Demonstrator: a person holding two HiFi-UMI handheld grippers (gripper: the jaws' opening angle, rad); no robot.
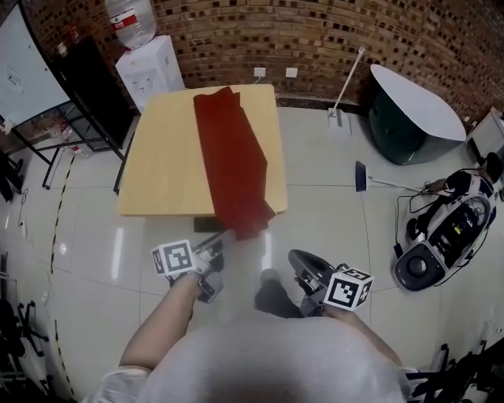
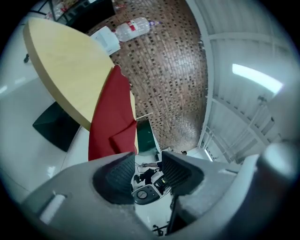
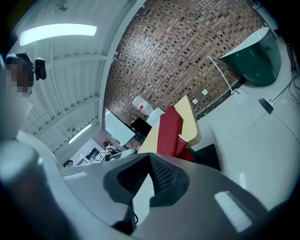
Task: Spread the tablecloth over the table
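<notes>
While the tablecloth [image 1: 230,161] lies along the table [image 1: 161,157], the left hand-held gripper [image 2: 147,161] stands released, the right hand-held gripper [image 3: 150,164] clenched.

Ahead of me a brick wall [image 1: 331,31] backs a white water dispenser [image 1: 151,72] with a bottle [image 1: 131,20] on top, and a whiteboard [image 1: 24,67] stands at far left. To my right, on the tiled floor [image 1: 331,197], sit a dark green rounded thing with a white top [image 1: 413,110] and a black floor machine [image 1: 445,236].

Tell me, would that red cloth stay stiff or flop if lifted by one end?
Probably floppy: the cloth lies folded and its near end droops over the table edge. Thin, so likely light; a tug might slide it along the smooth top.
</notes>
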